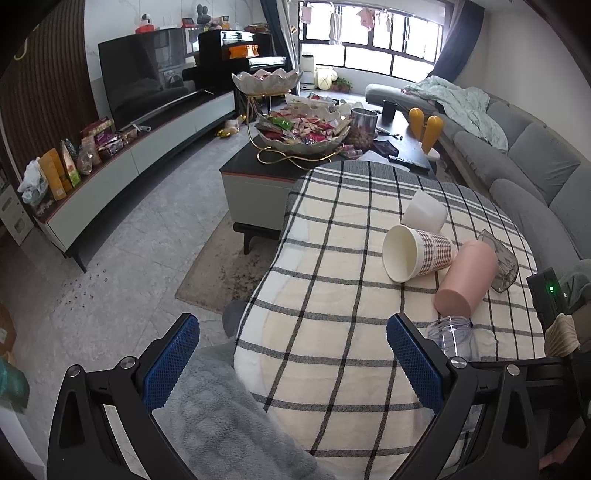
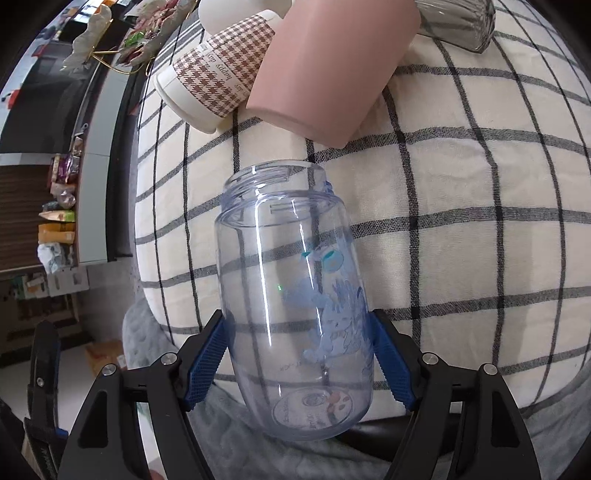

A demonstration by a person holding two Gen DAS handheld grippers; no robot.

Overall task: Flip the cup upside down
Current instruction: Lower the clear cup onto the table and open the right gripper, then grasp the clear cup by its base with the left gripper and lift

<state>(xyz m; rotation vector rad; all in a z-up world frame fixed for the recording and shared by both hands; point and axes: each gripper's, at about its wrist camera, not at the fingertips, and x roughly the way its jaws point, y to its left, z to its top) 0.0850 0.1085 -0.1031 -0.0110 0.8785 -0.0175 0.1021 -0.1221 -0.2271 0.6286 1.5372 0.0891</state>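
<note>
My right gripper (image 2: 299, 332) is shut on a clear bluish plastic cup (image 2: 291, 295) with a blue print, gripped near its base, its open mouth pointing away over the checked cloth (image 2: 461, 192). The same cup's mouth shows in the left wrist view (image 1: 452, 334), just right of my left gripper (image 1: 293, 347), which is open and empty above the near edge of the cloth. Beyond lie a pink cup (image 1: 467, 277) (image 2: 325, 70), a houndstooth paper cup (image 1: 415, 253) (image 2: 218, 77), a white cup (image 1: 424, 212) and a grey glass (image 1: 498, 260) (image 2: 458, 22), all on their sides.
A grey fleece blanket (image 1: 207, 417) hangs at the near edge. A coffee table (image 1: 258, 184) with snack bowls (image 1: 303, 133) stands beyond, a TV console (image 1: 129, 162) to the left, a grey sofa (image 1: 535, 162) to the right. The right gripper's body (image 1: 550, 295) shows at the far right.
</note>
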